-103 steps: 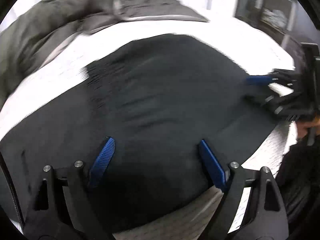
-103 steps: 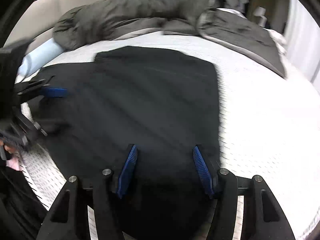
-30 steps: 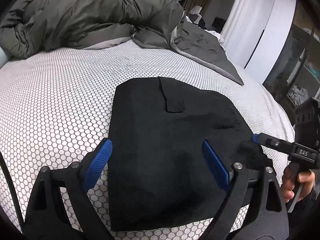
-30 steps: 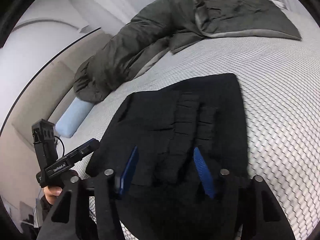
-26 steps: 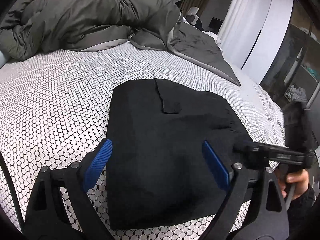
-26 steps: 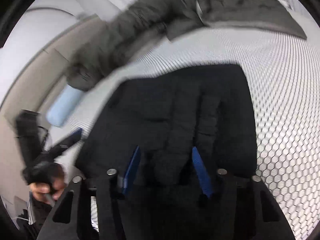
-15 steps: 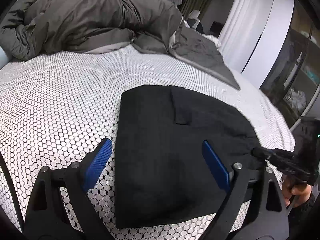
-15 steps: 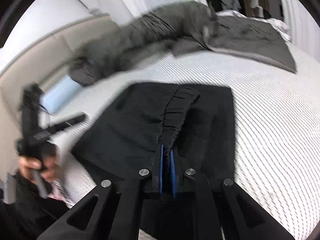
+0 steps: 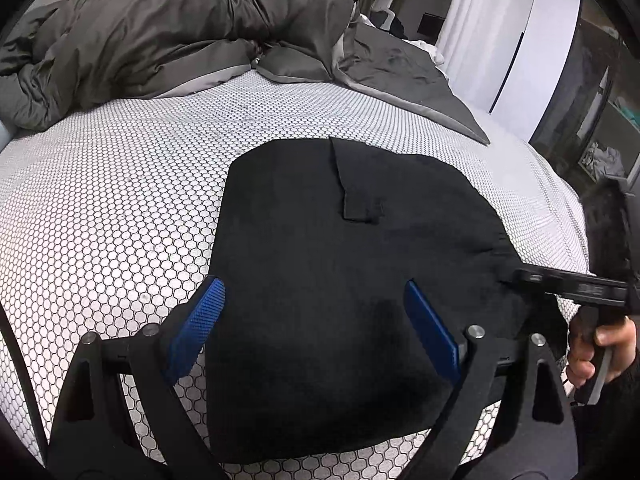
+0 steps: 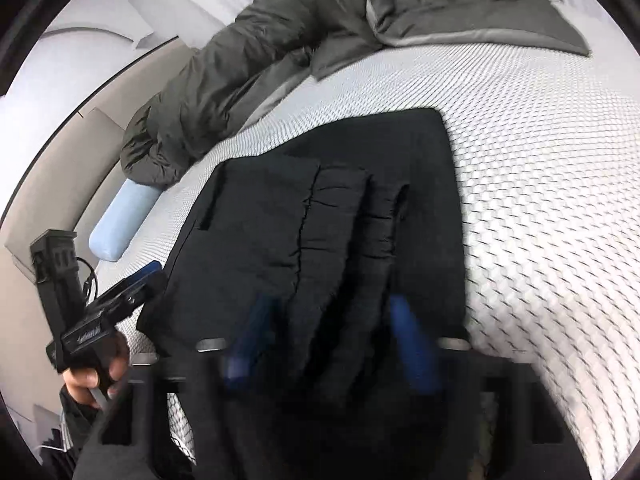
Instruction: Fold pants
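Lying: black pants (image 9: 340,280) folded flat on bed (image 9: 120,208)
Left view only: flap near far edge
Right view only: gathered waistband, blue bolster (image 10: 120,224)
Left tool (image 9: 316,328): blue pads wide apart, gripping nothing
Right tool (image 10: 332,344): blurred, just reopening, waistband between pads

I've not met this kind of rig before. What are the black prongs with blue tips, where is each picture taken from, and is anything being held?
No robot: a person holds a two-finger tool in each hand, each carrying a forward-looking fisheye camera. In the left wrist view the left gripper hangs wide open over the folded black pants, which lie on the white honeycomb-patterned bedsheet; the right gripper enters from the side. The right wrist view is blurred: its jaws have just been opening, with the gathered waistband between them, apparently released. A rumpled grey duvet lies behind.
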`<control>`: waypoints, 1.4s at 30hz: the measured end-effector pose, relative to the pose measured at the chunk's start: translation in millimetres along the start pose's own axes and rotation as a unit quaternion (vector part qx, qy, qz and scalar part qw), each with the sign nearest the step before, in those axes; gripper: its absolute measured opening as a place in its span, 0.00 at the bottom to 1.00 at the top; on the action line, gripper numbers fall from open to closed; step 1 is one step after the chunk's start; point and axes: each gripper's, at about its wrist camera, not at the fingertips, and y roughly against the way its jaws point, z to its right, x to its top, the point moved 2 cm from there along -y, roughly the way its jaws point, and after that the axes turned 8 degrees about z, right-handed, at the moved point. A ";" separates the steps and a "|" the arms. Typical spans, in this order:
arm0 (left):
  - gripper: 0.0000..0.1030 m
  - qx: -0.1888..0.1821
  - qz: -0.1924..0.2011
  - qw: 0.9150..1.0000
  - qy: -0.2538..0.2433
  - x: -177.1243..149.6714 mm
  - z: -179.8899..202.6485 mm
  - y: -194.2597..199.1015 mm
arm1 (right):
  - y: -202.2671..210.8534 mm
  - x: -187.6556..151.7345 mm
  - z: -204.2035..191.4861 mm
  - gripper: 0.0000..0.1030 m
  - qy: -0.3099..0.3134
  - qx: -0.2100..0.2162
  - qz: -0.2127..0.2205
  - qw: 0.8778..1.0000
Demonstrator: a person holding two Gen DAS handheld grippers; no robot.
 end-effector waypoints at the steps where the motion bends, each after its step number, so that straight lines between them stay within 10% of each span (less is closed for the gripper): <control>1: 0.87 0.000 0.001 1.000 0.001 -0.1 -0.6 0.5 | -4.9 -0.3 -7.4 0.30 0.022 -0.015 -0.001 1.000; 4: 0.87 0.001 0.009 1.000 0.009 1.3 -4.8 6.4 | 13.5 2.9 -29.6 0.13 0.059 -0.015 0.038 0.997; 11: 0.87 -0.020 0.028 0.999 0.015 7.1 -9.0 25.7 | 85.4 -22.6 -59.1 0.12 0.099 -0.015 0.093 0.991; 15: 0.87 -0.013 0.009 1.000 -0.008 1.4 0.7 18.1 | 43.0 -53.6 -25.7 0.26 0.096 -0.094 0.029 0.991; 21: 0.87 -0.044 0.005 0.996 -0.083 -10.0 40.9 21.9 | 76.1 -37.9 -49.2 0.40 0.140 -0.093 0.132 0.977; 31: 0.88 -0.051 -0.044 0.981 -0.180 -44.8 77.2 -6.9 | -24.5 -29.2 -70.8 0.38 0.127 -0.052 0.005 0.990; 42: 0.86 -0.017 -0.017 0.990 -0.140 -36.4 50.2 3.4 | 25.6 -43.6 -61.0 0.42 0.197 -0.081 0.050 0.976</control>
